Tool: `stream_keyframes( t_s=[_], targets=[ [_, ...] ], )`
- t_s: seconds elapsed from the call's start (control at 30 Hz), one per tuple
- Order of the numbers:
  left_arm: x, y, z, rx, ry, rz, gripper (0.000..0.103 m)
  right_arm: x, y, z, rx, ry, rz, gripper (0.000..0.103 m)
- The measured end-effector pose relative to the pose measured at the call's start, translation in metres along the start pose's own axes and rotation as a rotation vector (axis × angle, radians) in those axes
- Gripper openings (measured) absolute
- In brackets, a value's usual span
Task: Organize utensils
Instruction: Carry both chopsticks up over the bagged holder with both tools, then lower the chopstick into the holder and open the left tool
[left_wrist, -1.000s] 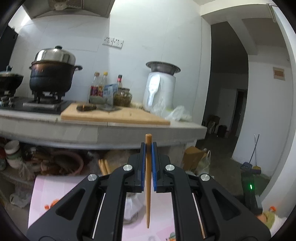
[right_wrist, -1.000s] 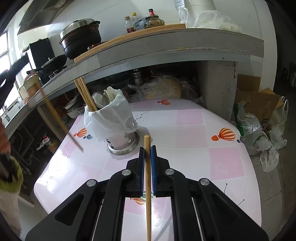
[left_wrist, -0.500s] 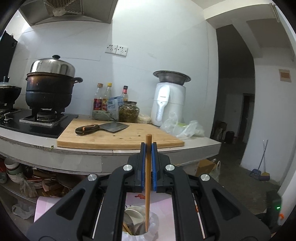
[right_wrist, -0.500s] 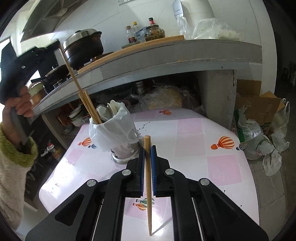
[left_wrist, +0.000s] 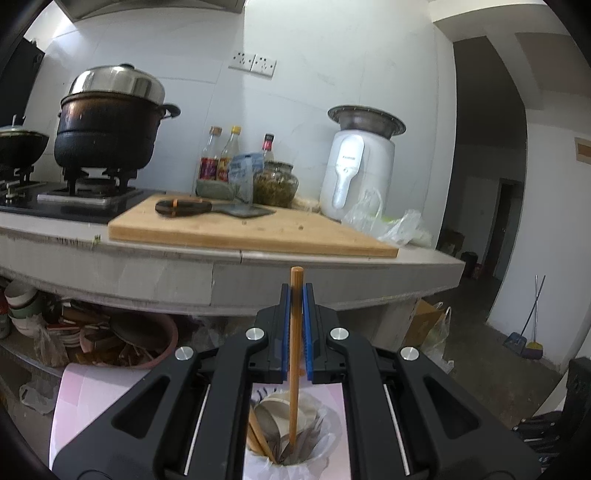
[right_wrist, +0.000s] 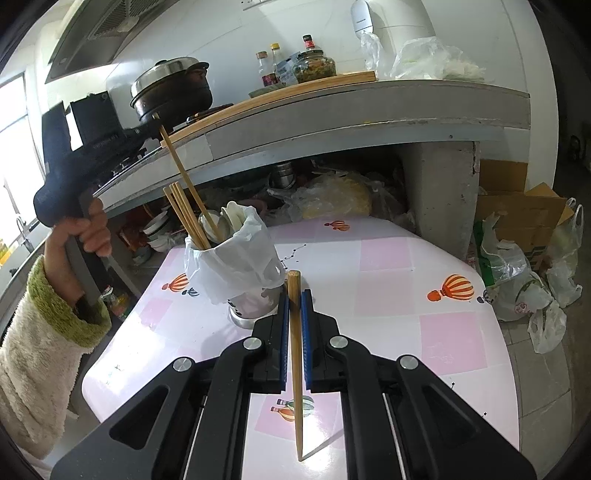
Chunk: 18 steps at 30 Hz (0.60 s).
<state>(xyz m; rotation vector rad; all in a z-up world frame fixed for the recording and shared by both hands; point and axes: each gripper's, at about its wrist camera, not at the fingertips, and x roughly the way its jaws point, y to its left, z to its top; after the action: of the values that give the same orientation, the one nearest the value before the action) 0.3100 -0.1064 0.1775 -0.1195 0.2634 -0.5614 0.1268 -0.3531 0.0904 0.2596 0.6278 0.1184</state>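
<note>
Home kitchen: gas stove (left_wrist: 85, 192), steamer pot (left_wrist: 110, 125) (lidded), cutting board (left_wrist: 251, 230), sauce bottles (left_wrist: 221, 162)

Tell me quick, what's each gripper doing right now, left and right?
Left gripper: closed on a chopstick, tip inside the utensil holder.
Right gripper: closed on another chopstick.

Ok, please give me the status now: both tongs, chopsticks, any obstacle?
Left tongs shut on chopstick, tip inside utensil holder. Right tongs shut on second chopstick, tip on table. No obstacle seen.
</note>
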Motion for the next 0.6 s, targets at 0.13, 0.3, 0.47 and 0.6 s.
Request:
stream_keyframes(
  t_s=[0.13, 0.3, 0.47, 0.6],
  targets=[
    [0.002, 0.006, -0.014, -0.014, 0.020, -0.002, 0.005, 0.001, 0.001, 0.000, -0.003, 0.002, 0.000, 0.007],
    [0.004, 0.011, -0.033, -0.026, 0.048, -0.003, 0.005, 0.001, 0.003, 0.001, -0.007, 0.003, 0.001, 0.007],
    [0.004, 0.016, -0.049, -0.036, 0.080, 0.007, 0.005, -0.001, 0.005, 0.001, -0.012, 0.000, -0.001, 0.007],
    [0.003, 0.021, -0.061, -0.037, 0.109, 0.025, 0.005, -0.004, 0.006, 0.003, -0.013, -0.005, -0.003, 0.007]
  ],
)
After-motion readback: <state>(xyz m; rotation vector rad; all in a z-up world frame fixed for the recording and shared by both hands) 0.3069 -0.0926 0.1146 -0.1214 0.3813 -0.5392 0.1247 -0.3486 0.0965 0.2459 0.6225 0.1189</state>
